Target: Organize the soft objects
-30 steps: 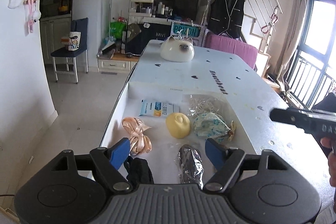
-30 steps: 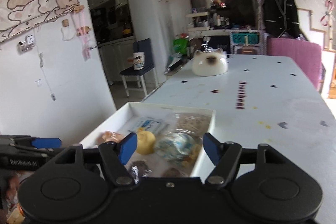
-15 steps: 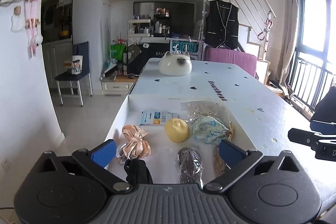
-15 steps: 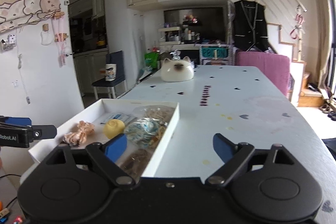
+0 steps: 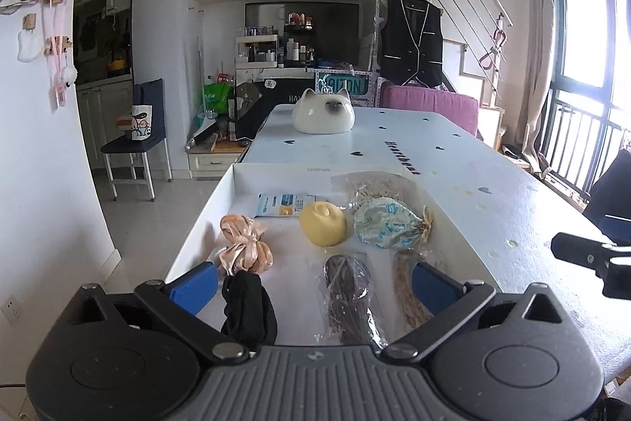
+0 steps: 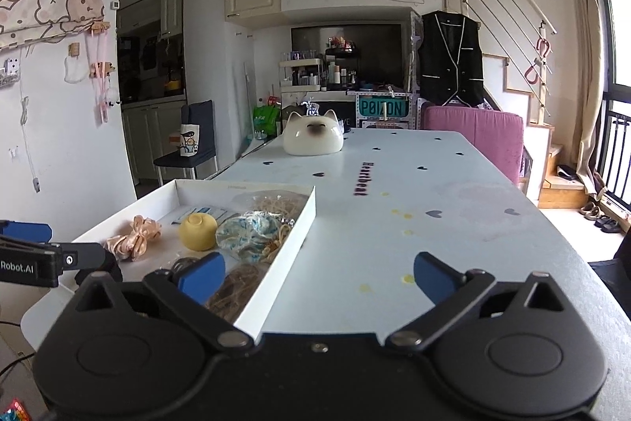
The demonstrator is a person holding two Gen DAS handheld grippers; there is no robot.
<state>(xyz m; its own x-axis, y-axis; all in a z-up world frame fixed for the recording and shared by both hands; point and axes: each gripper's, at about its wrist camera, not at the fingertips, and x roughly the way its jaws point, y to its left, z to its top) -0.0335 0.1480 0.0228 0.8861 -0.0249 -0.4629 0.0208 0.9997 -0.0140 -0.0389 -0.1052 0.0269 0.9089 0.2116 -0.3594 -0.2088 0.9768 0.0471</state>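
While I hold both grippers low over the near end of the pale blue heart-print worktop (image 6: 394, 223), my left gripper (image 5: 313, 281) has its blue fingers (image 5: 195, 281) spread wide and empty above the shallow white cardboard tray (image 5: 284, 170). Only this view shows the black fabric bundle (image 5: 248, 306) nearest me and the dark bagged cord (image 5: 349, 296). Further in lie the peach satin scrunchie (image 5: 244, 243), yellow foam bun (image 5: 323, 223) and blue-patterned cloth pouch (image 5: 388, 223). My right gripper (image 6: 317, 277), equally wide and empty, straddles the tray's right wall. Beyond sits the white ceramic cat-face dish (image 6: 313, 139).
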